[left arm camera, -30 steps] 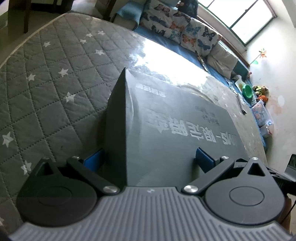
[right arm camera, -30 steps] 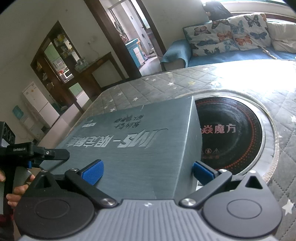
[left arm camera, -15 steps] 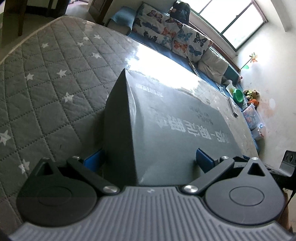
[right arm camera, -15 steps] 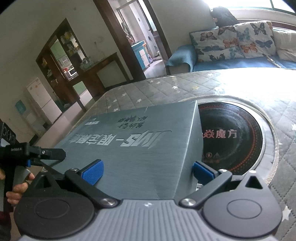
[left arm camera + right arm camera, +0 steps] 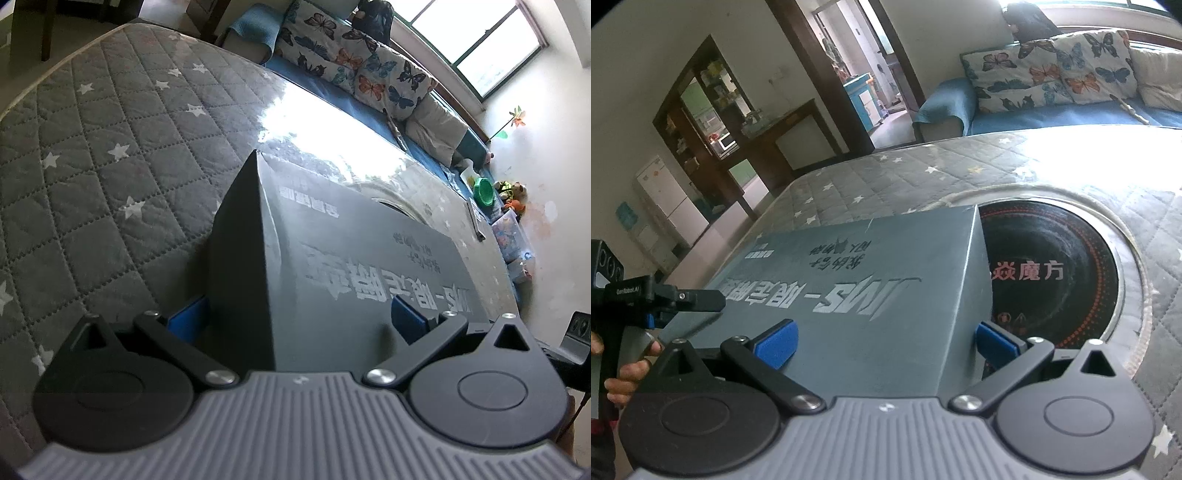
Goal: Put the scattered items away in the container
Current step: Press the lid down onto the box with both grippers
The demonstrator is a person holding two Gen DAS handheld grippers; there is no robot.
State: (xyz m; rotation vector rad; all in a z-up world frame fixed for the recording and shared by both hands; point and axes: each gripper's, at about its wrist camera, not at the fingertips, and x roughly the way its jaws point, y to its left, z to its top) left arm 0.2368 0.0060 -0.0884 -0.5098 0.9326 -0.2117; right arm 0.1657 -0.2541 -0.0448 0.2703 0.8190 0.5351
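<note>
A large dark grey box (image 5: 351,258) with pale lettering on its top lies lengthwise on the quilted star-pattern table cover (image 5: 92,184). My left gripper (image 5: 297,317) is at one end, fingers spread wide: one blue pad beside the dark side wall, the other over the top. At the opposite end of the box (image 5: 849,277) my right gripper (image 5: 886,343) stands the same way, open across a top edge. In the right wrist view the left gripper (image 5: 665,299) and the hand (image 5: 624,369) holding it show at the left. No loose items are visible.
A round black induction cooktop (image 5: 1052,273) is set into the table right beside the box. Behind the table stands a blue sofa (image 5: 1052,118) with butterfly cushions. A green bowl (image 5: 484,190) and toys sit by the far wall.
Both views have shifted a little while the box keeps its place between the fingers. The finger spread on each gripper is unchanged.
</note>
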